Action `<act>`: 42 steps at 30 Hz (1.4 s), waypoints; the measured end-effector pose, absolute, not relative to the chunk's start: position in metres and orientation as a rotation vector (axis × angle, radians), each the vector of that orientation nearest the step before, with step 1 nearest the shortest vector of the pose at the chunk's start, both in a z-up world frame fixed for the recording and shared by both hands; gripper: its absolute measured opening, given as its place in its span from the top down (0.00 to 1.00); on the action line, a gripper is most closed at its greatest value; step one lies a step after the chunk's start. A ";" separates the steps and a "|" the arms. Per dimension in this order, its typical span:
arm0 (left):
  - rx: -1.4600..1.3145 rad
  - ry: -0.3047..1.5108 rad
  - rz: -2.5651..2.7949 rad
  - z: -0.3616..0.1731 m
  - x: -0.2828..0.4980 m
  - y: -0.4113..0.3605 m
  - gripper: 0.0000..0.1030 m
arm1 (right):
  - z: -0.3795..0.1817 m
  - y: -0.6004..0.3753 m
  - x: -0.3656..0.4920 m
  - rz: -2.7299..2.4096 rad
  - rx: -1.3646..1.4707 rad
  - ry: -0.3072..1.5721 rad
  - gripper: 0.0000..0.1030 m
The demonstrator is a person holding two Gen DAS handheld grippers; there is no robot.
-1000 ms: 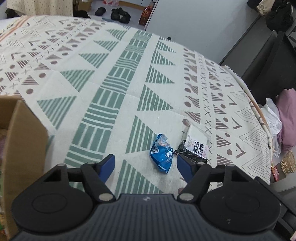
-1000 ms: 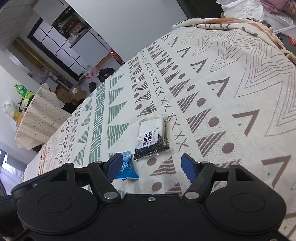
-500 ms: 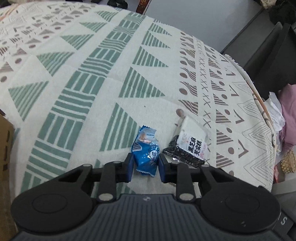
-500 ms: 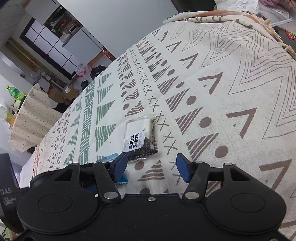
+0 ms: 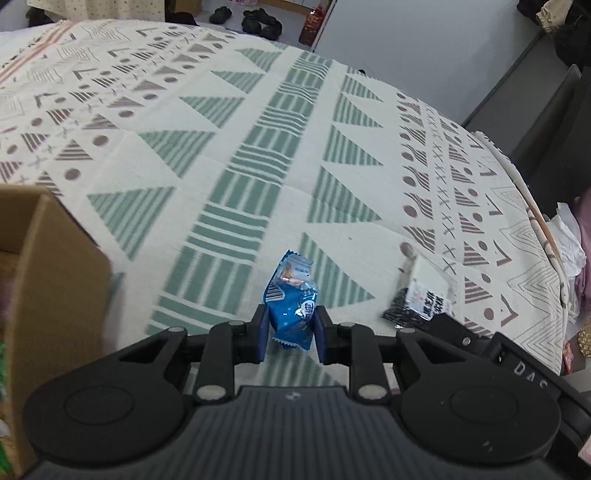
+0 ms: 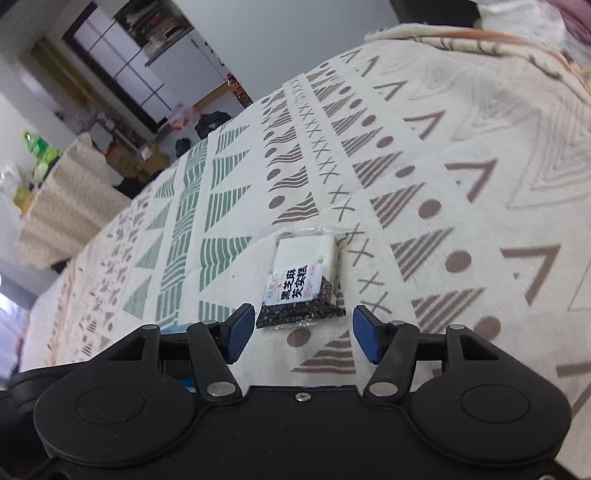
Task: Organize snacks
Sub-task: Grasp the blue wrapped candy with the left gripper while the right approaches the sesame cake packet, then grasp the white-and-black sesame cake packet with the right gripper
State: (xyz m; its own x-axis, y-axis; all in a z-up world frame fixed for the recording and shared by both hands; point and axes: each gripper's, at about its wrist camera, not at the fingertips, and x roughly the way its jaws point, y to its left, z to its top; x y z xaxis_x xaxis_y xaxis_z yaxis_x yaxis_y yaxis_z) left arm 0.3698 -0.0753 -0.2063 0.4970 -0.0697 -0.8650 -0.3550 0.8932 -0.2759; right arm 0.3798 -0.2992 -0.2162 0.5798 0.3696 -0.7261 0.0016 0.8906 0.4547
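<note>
My left gripper (image 5: 290, 334) is shut on a blue snack packet (image 5: 291, 299) and holds it lifted above the patterned tablecloth (image 5: 236, 177). A black-and-white sesame cake packet (image 5: 424, 295) lies on the cloth to its right. In the right wrist view that packet (image 6: 301, 280) lies just ahead of my right gripper (image 6: 303, 332), which is open with its blue pads either side of the packet's near end. A cardboard box (image 5: 48, 280) stands at the left edge of the left wrist view.
The cloth's right edge (image 5: 535, 221) drops off toward dark furniture and piled clothes. Shoes (image 5: 258, 20) lie on the floor beyond the far edge. A second cloth-covered table with bottles (image 6: 62, 192) stands far left in the right wrist view.
My left gripper closed on the blue packet and lifted it off the cloth, pulling back so the box shows again. My right gripper moved closer to the sesame cake packet, staying open.
</note>
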 end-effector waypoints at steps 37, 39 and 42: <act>-0.471 1.039 0.202 -0.179 0.334 -0.059 0.76 | -0.208 -0.318 0.341 0.316 0.404 1.065 0.99; -0.471 1.041 0.192 -0.178 0.331 -0.062 0.76 | -0.212 -0.320 0.337 0.289 0.395 1.090 0.99; -0.471 1.042 0.179 -0.176 0.327 -0.066 0.76 | -0.211 -0.327 0.327 0.244 0.380 1.107 0.97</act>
